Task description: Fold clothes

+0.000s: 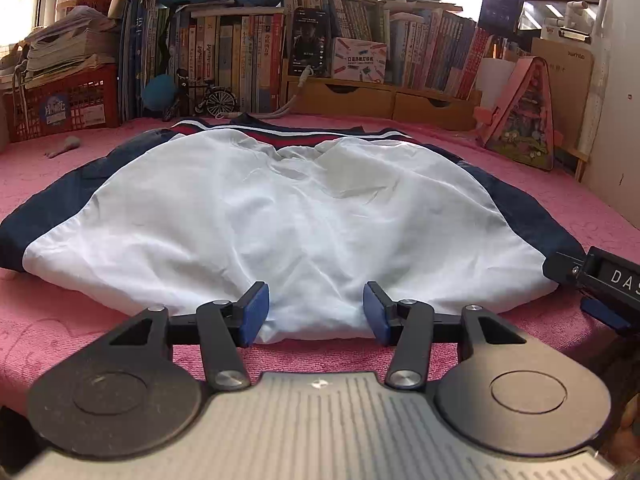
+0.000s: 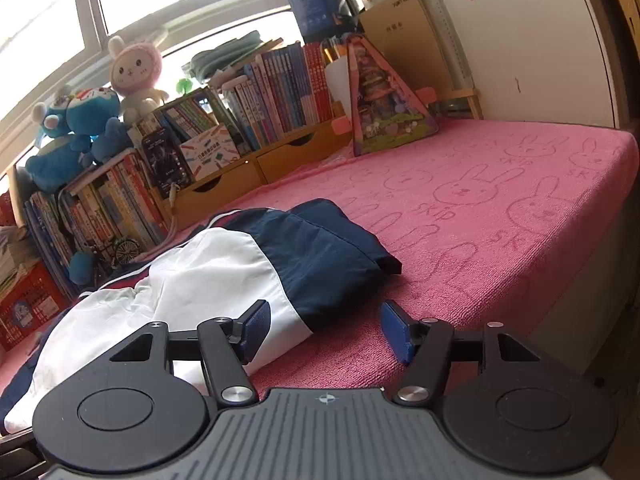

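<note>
A white garment with navy side panels and red-and-white stripes at its far end lies spread on the pink rabbit-print towel. My left gripper sits low at the garment's near hem. It is open, with a bulge of white cloth between its blue pads, which do not pinch it. In the right wrist view the garment shows its navy right side. My right gripper is open at the near right corner, its left pad over white cloth and the other over bare towel. One of the right gripper's pads shows at the right edge of the left wrist view.
Rows of books and wooden drawers line the far side. Red crates stand at far left, with a model bicycle beside them. A pink triangular toy box leans at far right. Plush toys sit on the books. The towel's edge drops off at the right.
</note>
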Demonstrator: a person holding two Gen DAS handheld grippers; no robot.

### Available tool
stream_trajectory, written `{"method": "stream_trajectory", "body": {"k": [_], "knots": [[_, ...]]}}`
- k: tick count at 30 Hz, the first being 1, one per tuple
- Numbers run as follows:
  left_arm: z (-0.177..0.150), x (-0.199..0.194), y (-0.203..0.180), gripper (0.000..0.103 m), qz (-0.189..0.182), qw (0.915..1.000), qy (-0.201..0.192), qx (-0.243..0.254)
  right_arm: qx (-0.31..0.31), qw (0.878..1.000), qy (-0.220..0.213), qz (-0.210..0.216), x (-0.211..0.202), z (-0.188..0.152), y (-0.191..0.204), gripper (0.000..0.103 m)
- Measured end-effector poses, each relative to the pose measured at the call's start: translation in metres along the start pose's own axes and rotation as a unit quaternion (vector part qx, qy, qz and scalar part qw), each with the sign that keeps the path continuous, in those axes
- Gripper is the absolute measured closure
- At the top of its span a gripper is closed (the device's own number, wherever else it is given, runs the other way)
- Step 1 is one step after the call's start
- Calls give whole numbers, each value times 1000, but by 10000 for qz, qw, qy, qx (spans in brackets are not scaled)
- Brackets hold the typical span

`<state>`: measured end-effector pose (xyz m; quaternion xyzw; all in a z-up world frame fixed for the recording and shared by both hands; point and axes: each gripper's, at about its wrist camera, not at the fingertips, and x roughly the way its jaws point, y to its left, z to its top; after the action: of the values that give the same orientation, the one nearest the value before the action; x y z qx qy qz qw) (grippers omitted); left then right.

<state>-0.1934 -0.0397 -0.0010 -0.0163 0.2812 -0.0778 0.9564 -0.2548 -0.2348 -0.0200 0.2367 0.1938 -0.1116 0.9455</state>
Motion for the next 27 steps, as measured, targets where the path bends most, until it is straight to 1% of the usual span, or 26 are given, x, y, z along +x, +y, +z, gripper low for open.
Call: {"method": "stream_trajectory", "body": {"k": [2,7,12,14,16,18,20,21,23,25,26,27], "knots": [[-1,0,-1,53,13,10000,-18,16,80,9999,43,74,1,0,0,38],[-1,0,-2,53,35,10000,-34,48,50,9998,73,169,5,2,3,33],[0,1,-2,53,18,10000,-25,29,432,9987,65,250,24,15,-6,31],[0,1,-3,53,31,10000,-29,28,460,9983,84,348,33,20,-8,28],[0,1,-3,53,39,10000,-27,-1,469,9978,107,452,42,24,-9,21],[1,1,-3,53,46,10000,-15,-48,437,9975,112,545,50,27,-9,19],[1,1,-2,53,37,10000,-14,-79,618,9961,79,620,55,30,-12,19],[1,1,-2,53,34,10000,-18,-84,745,9950,58,656,58,32,-14,20],[0,1,-2,53,35,10000,-29,-83,862,9942,58,648,62,34,-16,26],[0,1,-3,53,41,10000,-44,-64,895,9944,63,557,67,35,-16,42],[-1,1,-3,53,40,10000,-51,-55,905,9946,84,506,70,36,-16,48],[-1,1,-2,53,30,10000,-54,-60,913,9947,109,455,74,36,-16,55]]}}
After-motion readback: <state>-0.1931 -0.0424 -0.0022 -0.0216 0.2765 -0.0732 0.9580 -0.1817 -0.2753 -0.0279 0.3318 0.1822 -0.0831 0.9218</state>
